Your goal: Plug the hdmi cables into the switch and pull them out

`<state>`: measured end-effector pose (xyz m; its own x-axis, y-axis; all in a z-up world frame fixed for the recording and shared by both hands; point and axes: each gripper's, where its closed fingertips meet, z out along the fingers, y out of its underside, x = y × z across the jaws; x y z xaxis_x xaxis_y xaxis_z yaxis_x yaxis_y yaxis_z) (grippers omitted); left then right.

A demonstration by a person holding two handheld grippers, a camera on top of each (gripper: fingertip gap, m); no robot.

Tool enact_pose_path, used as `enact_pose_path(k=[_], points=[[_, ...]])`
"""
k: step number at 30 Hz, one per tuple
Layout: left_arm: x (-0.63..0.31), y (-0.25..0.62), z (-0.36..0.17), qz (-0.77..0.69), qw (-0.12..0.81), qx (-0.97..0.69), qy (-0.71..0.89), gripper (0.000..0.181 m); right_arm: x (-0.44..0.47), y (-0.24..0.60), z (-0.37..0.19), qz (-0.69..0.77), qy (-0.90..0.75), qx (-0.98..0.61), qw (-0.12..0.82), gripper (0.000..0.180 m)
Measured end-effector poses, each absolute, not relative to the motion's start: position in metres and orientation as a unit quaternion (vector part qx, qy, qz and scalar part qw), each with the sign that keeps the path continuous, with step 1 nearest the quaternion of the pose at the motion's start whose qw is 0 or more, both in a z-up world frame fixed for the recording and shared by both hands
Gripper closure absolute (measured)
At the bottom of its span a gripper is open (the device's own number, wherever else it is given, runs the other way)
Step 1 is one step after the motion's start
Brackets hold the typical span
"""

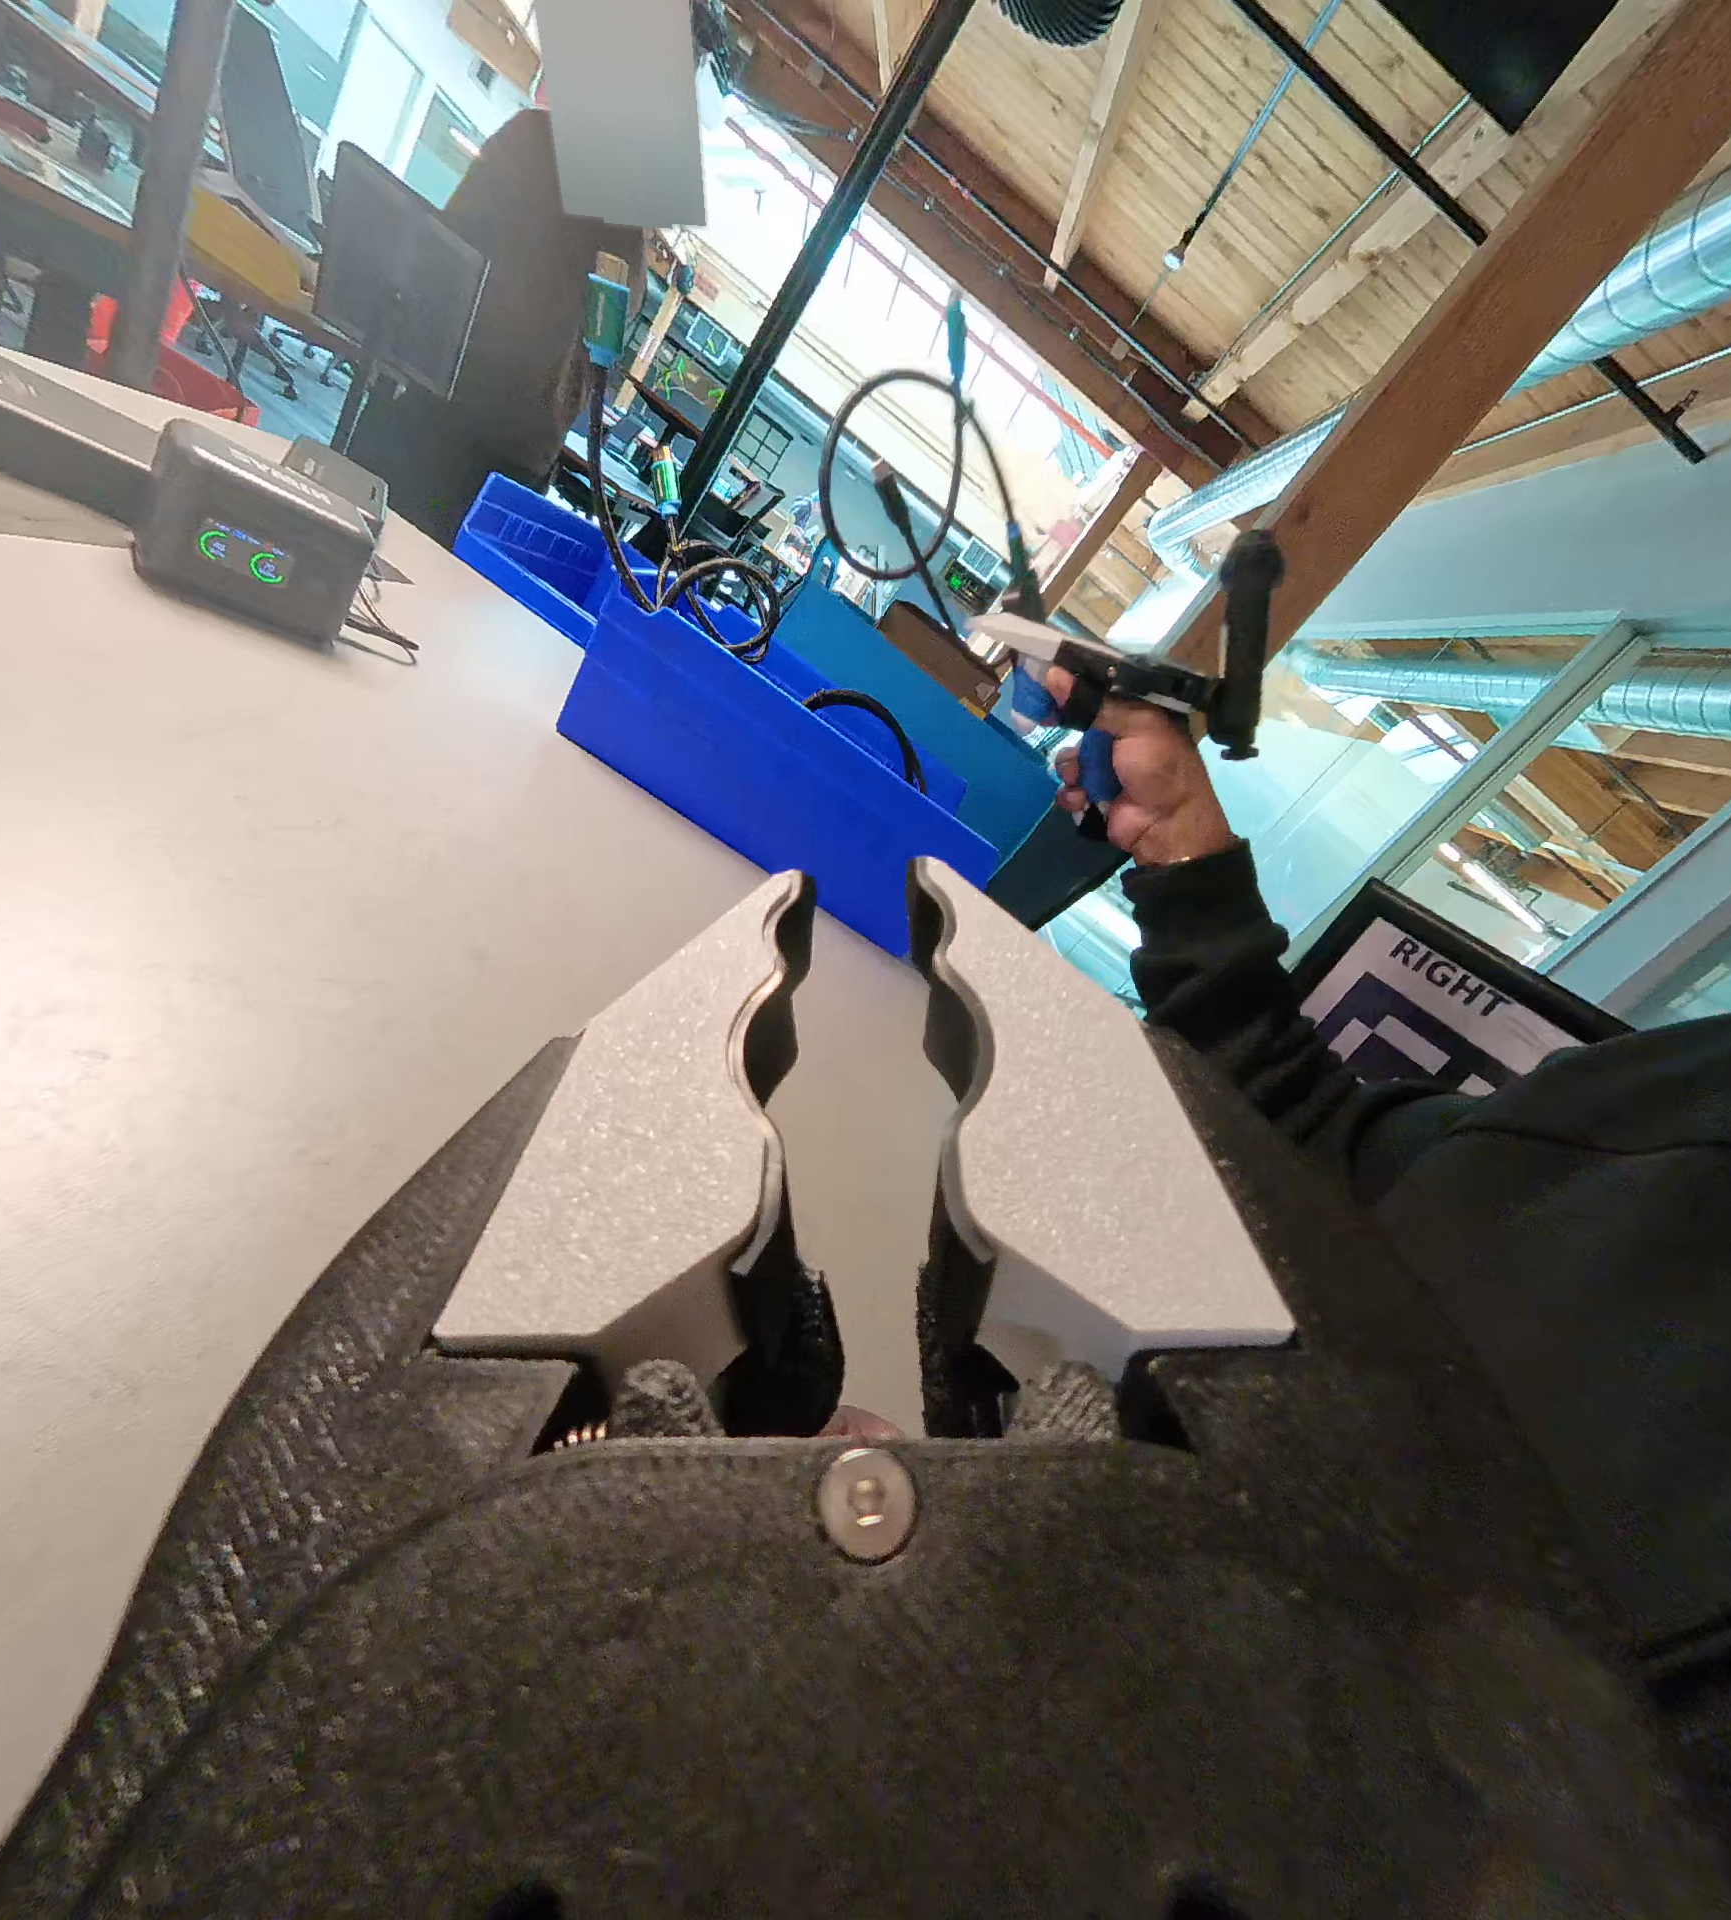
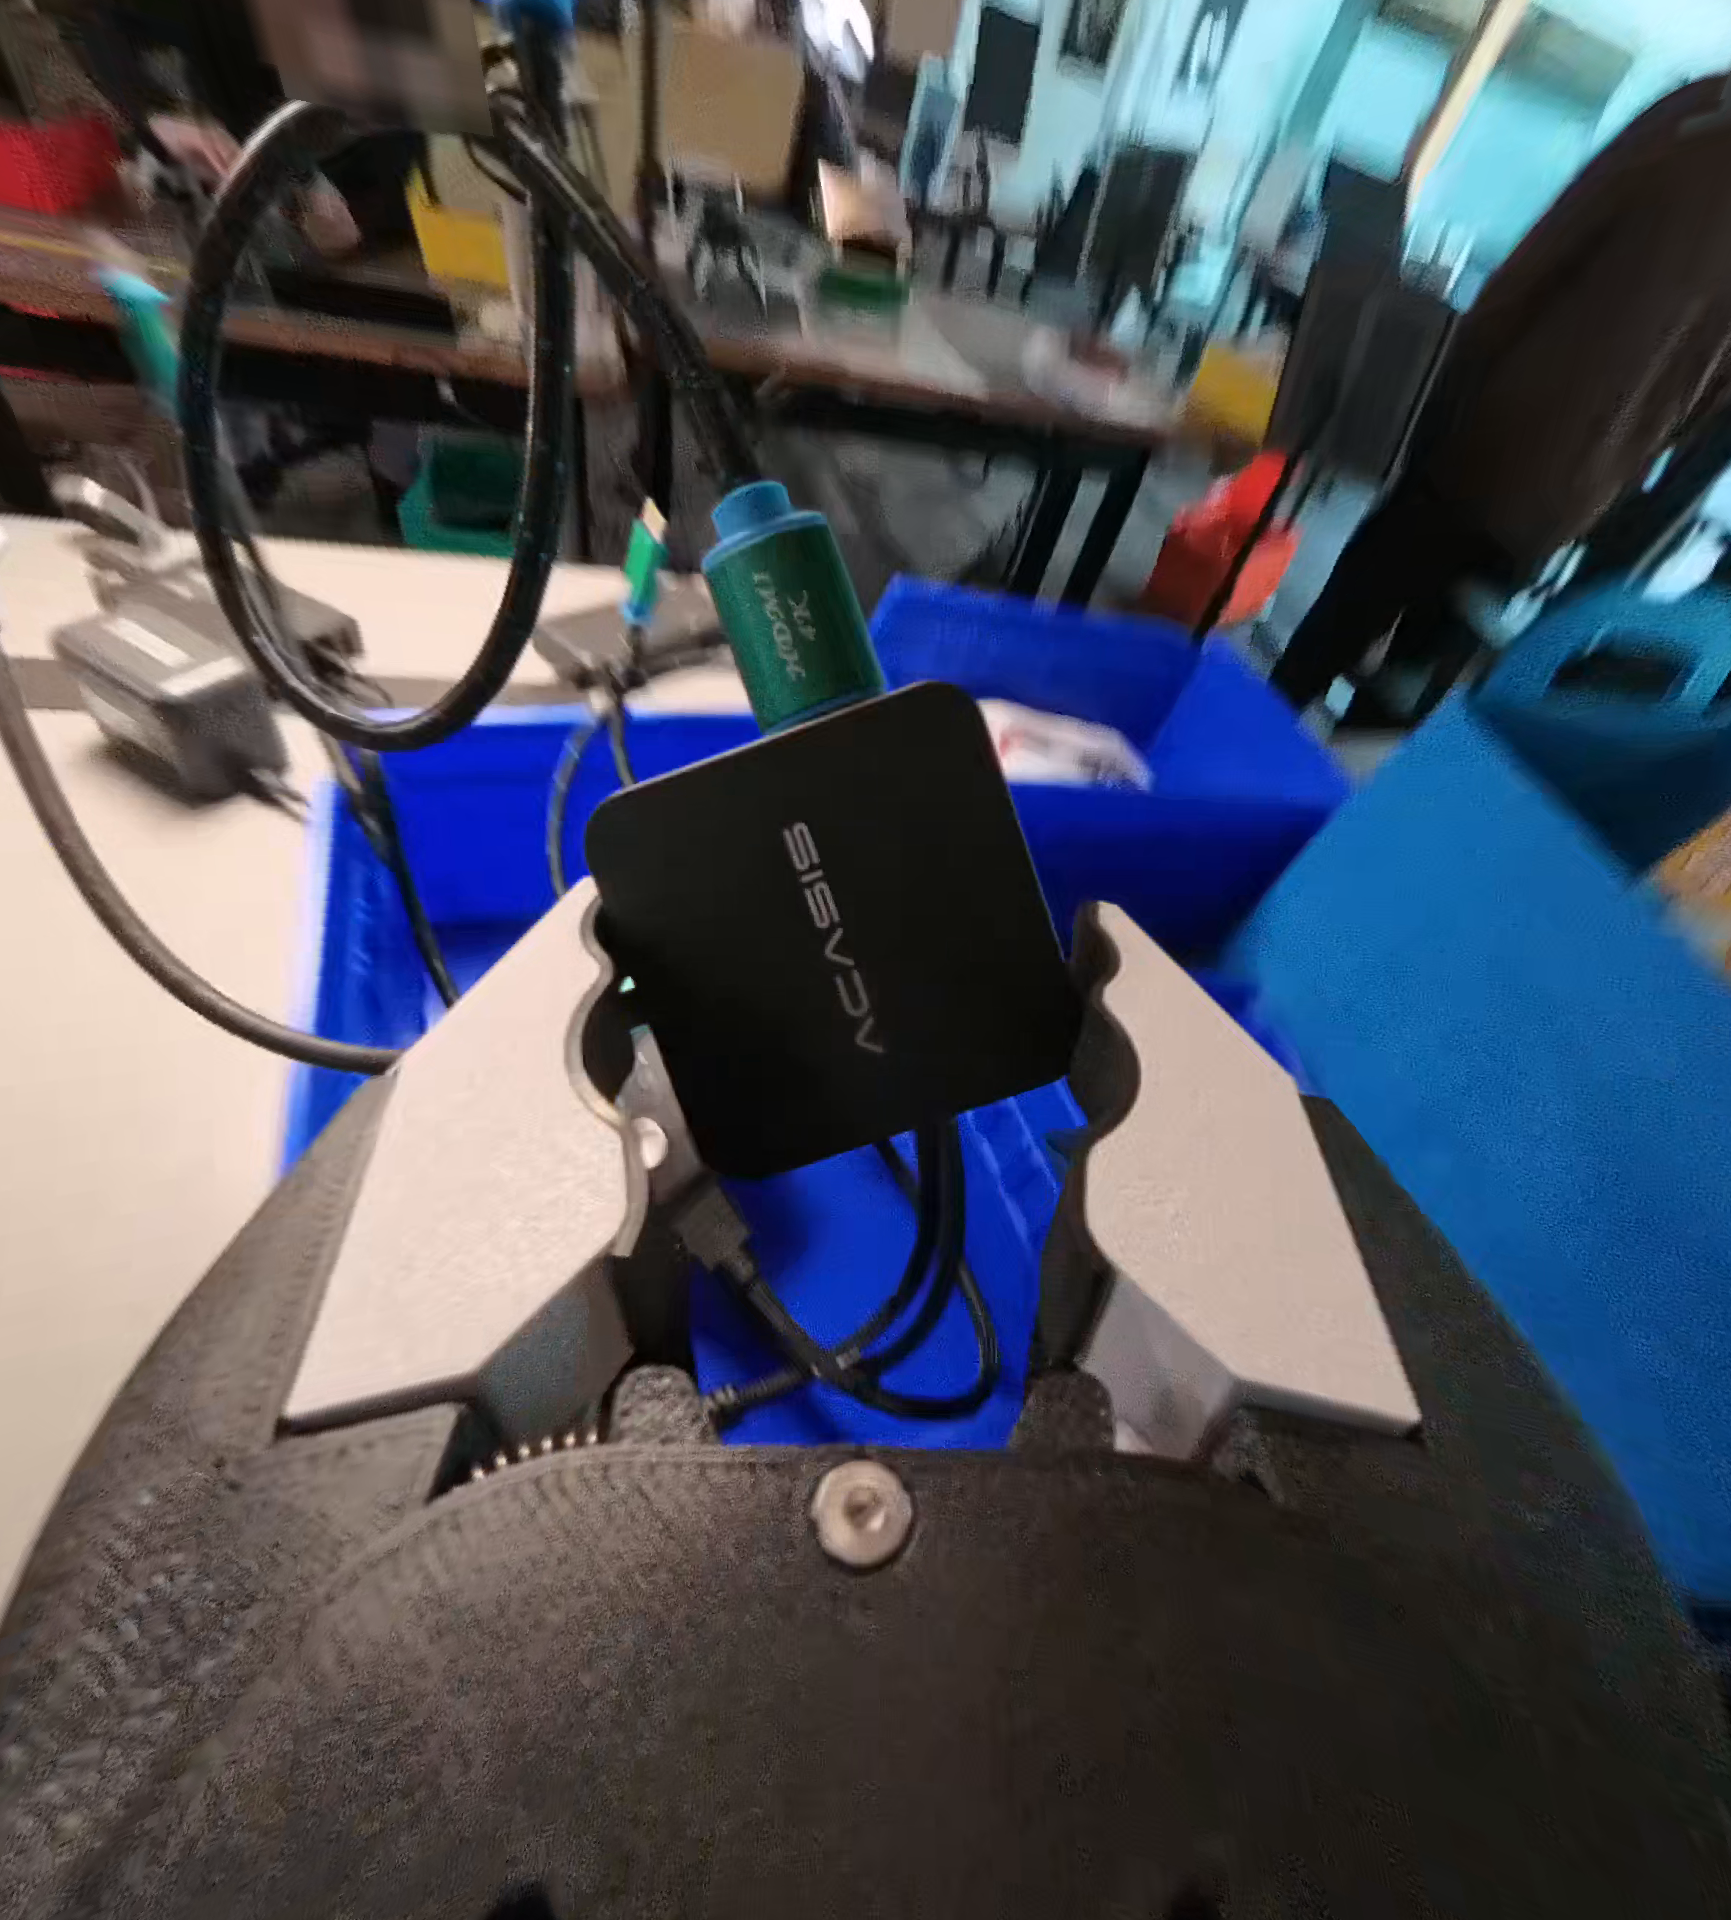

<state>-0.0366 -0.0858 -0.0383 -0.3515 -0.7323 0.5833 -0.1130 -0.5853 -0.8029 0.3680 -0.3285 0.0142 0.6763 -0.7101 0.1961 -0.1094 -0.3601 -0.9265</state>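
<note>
Grey table (image 1: pixel 217 935) in a timber-ceilinged workshop.

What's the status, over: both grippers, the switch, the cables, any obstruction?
Left gripper open, empty, over the table. Right gripper shut on the black switch, held above the blue bin. One green HDMI plug seated in it. Nothing blocking.

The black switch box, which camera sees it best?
The right wrist view: the black switch box sits close up between the right hand-held gripper fingers, a green plug in its far edge. The left wrist view shows it only far off, small and edge-on.
</note>
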Motion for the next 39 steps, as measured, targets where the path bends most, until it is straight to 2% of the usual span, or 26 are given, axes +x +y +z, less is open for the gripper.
enact_pose_path(k=[5,7,10,15,17,19,21,25,29,34,36,37,38,39], points=[[-0.031,-0.093,-0.043,-0.707,0.221,-0.527,0.417,0.162,0.378,-0.334,-0.093,-0.236,0.258,-0.862,0.366,0.092],[-0.03,-0.095,-0.047,-0.697,0.227,-0.53,0.426,0.162,0.377,-0.334,-0.1,-0.246,0.25,-0.863,0.363,0.09],[-0.03,-0.093,-0.056,-0.668,0.238,-0.545,0.447,0.157,0.374,-0.34,-0.074,-0.248,0.252,-0.835,0.421,0.079],[-0.044,-0.073,-0.08,-0.556,0.278,-0.615,0.485,0.125,0.319,-0.338,-0.055,-0.172,0.204,-0.813,0.518,0.076],[-0.062,-0.051,-0.092,-0.489,0.324,-0.659,0.471,0.099,0.286,-0.335,-0.063,-0.143,0.176,-0.814,0.534,0.072],[-0.091,-0.032,-0.097,-0.44,0.373,-0.69,0.437,0.086,0.257,-0.332,-0.071,-0.13,0.152,-0.818,0.539,0.071],[-0.131,-0.018,-0.095,-0.387,0.43,-0.709,0.403,0.085,0.24,-0.329,-0.08,-0.133,0.134,-0.829,0.527,0.072],[-0.244,0.021,-0.077,-0.167,0.549,-0.745,0.34,0.084,0.232,-0.326,-0.092,-0.166,0.114,-0.856,0.477,0.078],[-0.362,0.05,-0.066,-0.01,0.559,-0.794,0.239,0.08,0.241,-0.325,-0.107,-0.182,0.128,-0.875,0.431,0.089],[-0.406,0.07,-0.105,0.007,0.503,-0.84,0.205,0.074,0.254,-0.315,-0.119,-0.185,0.15,-0.879,0.413,0.106],[-0.399,0.077,-0.126,-0.018,0.477,-0.852,0.214,0.082,0.259,-0.311,-0.119,-0.2,0.152,-0.875,0.414,0.125],[-0.395,0.081,-0.131,-0.022,0.478,-0.85,0.219,0.092,0.26,-0.308,-0.119,-0.205,0.149,-0.873,0.417,0.136],[-0.395,0.085,-0.129,-0.012,0.492,-0.842,0.222,0.106,0.257,-0.306,-0.12,-0.202,0.145,-0.872,0.422,0.146],[-0.393,0.086,-0.124,-0.003,0.51,-0.828,0.232,0.142,0.253,-0.304,-0.121,-0.196,0.142,-0.871,0.427,0.156]])
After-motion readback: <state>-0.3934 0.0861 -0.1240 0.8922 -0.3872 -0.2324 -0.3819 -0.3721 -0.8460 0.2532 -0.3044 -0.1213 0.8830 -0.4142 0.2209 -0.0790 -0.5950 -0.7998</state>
